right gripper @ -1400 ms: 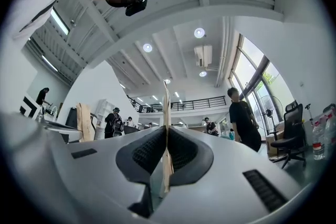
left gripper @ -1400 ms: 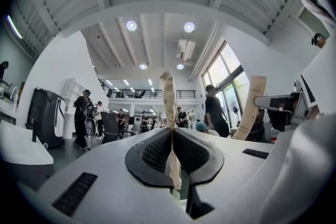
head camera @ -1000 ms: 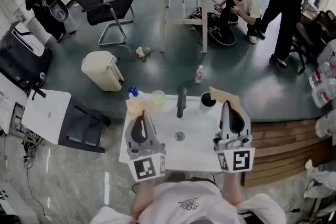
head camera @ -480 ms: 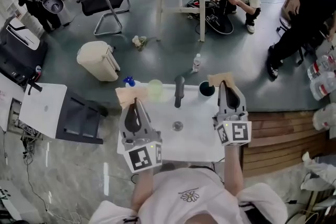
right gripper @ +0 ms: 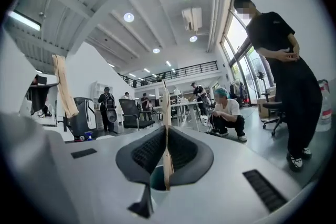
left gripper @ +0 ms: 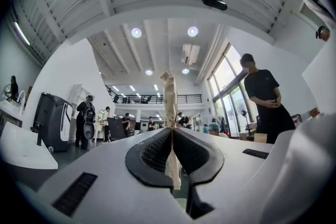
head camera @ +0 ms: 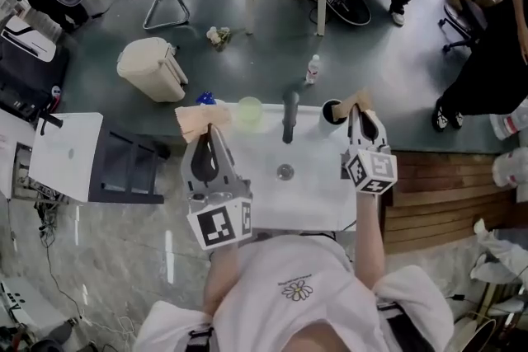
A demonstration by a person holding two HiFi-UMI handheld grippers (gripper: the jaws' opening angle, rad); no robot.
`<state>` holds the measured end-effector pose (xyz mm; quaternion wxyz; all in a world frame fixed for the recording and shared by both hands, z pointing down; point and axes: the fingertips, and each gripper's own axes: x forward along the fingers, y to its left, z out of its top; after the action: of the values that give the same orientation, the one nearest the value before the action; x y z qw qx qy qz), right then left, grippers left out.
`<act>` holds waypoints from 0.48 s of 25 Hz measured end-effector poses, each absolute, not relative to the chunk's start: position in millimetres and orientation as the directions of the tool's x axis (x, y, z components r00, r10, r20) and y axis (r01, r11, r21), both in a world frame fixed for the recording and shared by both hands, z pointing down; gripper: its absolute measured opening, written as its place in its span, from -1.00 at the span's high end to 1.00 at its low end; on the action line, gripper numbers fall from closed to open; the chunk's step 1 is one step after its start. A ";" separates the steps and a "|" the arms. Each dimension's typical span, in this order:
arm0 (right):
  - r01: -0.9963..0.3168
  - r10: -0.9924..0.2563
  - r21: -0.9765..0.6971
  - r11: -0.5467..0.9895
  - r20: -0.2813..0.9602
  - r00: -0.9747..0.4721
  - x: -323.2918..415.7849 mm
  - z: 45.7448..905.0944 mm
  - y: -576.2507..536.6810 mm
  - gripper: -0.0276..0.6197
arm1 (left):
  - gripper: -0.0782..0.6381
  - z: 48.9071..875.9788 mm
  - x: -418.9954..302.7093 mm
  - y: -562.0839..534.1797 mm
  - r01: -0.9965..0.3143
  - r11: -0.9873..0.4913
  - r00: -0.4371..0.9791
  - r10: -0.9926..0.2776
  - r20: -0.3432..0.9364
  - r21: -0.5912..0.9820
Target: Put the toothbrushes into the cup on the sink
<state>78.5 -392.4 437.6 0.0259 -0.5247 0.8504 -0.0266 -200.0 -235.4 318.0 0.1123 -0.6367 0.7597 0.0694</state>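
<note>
Both grippers hold flat tan paper-wrapped toothbrushes over the white sink (head camera: pixel 318 202). My left gripper (head camera: pixel 210 133) is shut on one wrapped toothbrush (head camera: pixel 200 120), whose end sticks out beside a pale green cup (head camera: pixel 249 110) at the sink's back rim. In the left gripper view the wrapper (left gripper: pixel 169 105) stands edge-on between the closed jaws (left gripper: pixel 172 131). My right gripper (head camera: pixel 360 118) is shut on the other wrapped toothbrush (head camera: pixel 358 100), right next to a dark cup (head camera: pixel 332 111). The right gripper view shows its wrapper (right gripper: pixel 166 113) clamped in the gripper (right gripper: pixel 166 131).
A black faucet (head camera: pixel 288 121) rises between the two cups, with the drain (head camera: pixel 285 171) in front of it. A blue-capped bottle (head camera: pixel 205 98) stands behind the sink's left corner. Beyond are a beige bin (head camera: pixel 151 70), a water bottle (head camera: pixel 313 68), chairs, a table and several people.
The view has shifted forward over the sink. My right gripper has moved farther out, up beside the dark cup. My left gripper still holds its wrapped toothbrush near the green cup.
</note>
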 end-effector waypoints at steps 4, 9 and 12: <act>-0.896 -0.896 -0.088 0.436 0.052 -0.441 78.1 473.2 -396.0 0.86 | 0.71 322.3 -199.5 -237.8 -0.987 0.159 -0.147 -0.956 -0.254 -0.026; -0.892 -0.885 -0.090 0.443 0.116 -0.451 75.5 498.1 -390.2 0.86 | 0.71 325.0 -194.2 -235.8 -0.990 0.136 -0.126 -0.959 -0.254 -0.024; -0.892 -0.882 -0.083 0.445 0.133 -0.453 73.4 501.6 -387.8 0.86 | 0.71 325.9 -194.5 -233.4 -0.991 0.129 -0.116 -0.959 -0.257 -0.035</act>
<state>73.4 -387.8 501.6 -0.0349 -0.5220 0.8493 -0.0703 -194.5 -233.4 325.9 0.1089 -0.6558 0.7435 0.0723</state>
